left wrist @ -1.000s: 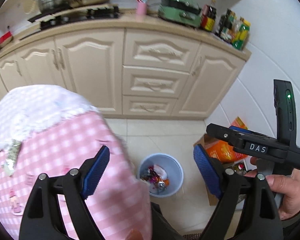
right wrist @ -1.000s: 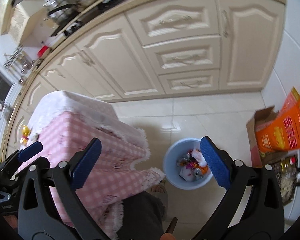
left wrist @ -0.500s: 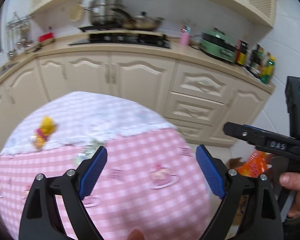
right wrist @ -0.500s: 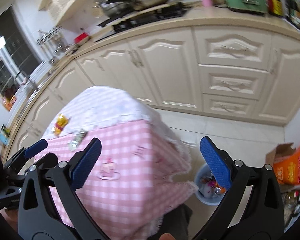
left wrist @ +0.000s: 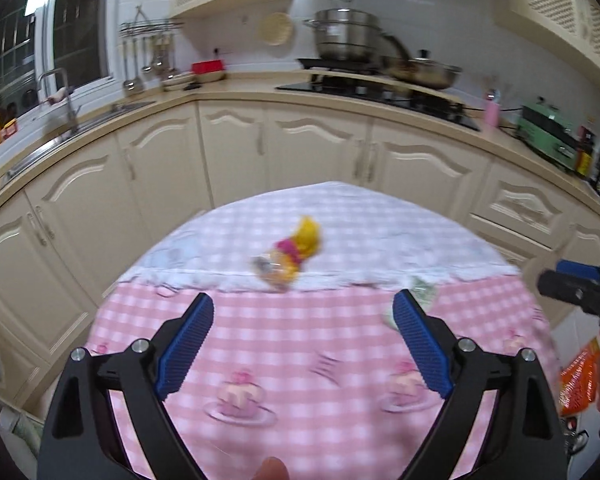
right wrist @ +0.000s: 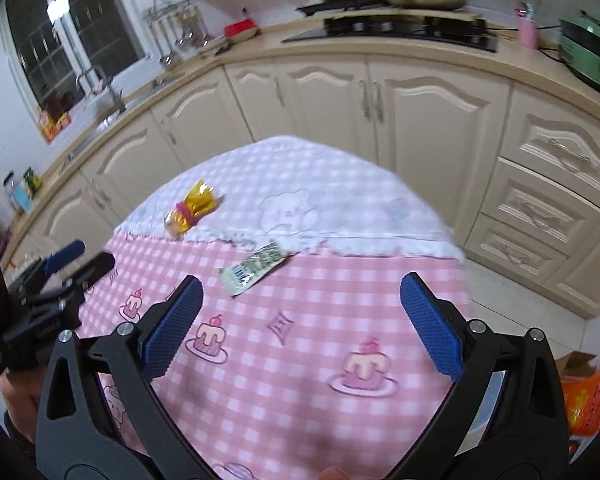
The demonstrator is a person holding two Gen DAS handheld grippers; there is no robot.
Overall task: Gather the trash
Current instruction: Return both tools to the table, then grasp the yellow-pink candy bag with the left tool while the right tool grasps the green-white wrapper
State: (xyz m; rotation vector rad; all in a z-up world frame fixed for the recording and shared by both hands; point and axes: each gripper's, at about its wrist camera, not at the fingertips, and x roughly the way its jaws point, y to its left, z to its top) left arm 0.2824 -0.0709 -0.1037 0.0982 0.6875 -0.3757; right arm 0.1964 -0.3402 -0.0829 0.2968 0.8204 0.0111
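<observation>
A yellow and pink wrapper (left wrist: 290,252) lies on the white far part of the pink checked tablecloth (left wrist: 300,344); it also shows in the right wrist view (right wrist: 192,208). A silver-green flat wrapper (right wrist: 256,266) lies near the cloth's white lace border, partly hidden behind the left gripper's right finger (left wrist: 420,294). My left gripper (left wrist: 302,344) is open and empty above the table, short of the yellow wrapper. My right gripper (right wrist: 300,324) is open and empty above the table, short of the silver wrapper.
Cream kitchen cabinets (left wrist: 312,152) curve behind the table, with a stove and pots (left wrist: 348,40) on the counter and a sink (left wrist: 60,120) at left. An orange bag (right wrist: 592,396) in a cardboard box sits on the floor at right. The bin's rim (right wrist: 494,400) shows behind the right finger.
Both grippers have swung up and left from the floor bin to over the table. The wrappers have come into view ahead of the fingers. Both stay open.
</observation>
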